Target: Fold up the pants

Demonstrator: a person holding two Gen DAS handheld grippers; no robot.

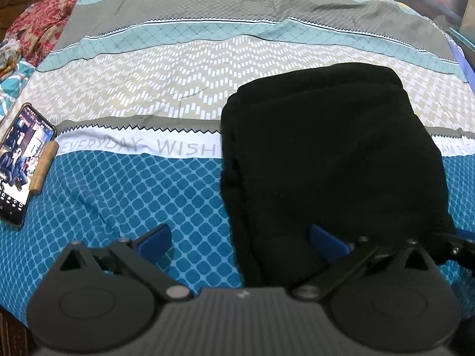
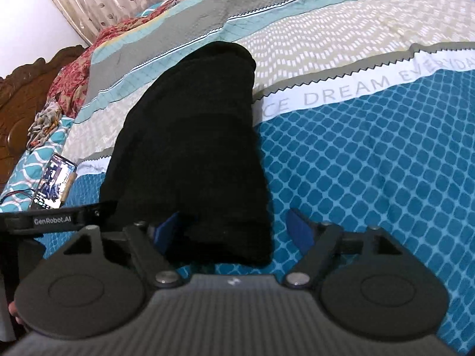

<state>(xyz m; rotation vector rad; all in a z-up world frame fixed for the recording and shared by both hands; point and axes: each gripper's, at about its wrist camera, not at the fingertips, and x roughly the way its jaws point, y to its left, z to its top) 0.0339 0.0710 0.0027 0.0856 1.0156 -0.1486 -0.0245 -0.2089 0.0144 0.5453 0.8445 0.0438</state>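
Lying as a compact folded stack on the bedspread point(image 1: 124, 184), the black pants point(image 1: 326, 154) appear essentially finished; the left gripper point(image 1: 240, 241) and right gripper point(image 2: 237, 228) both have jaws spread, straddling its near corners, pinching nothing.

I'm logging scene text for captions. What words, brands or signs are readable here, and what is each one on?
"EVERYDAY WISH": white band of the bedsheet, left wrist view.
"DREAM EVERYDA", cut off at the frame edge: same band, right wrist view.
"GenRobot.AI": black strap beside the right gripper.
Phone screen: icons and text too small to read.
Black pants: no label visible.
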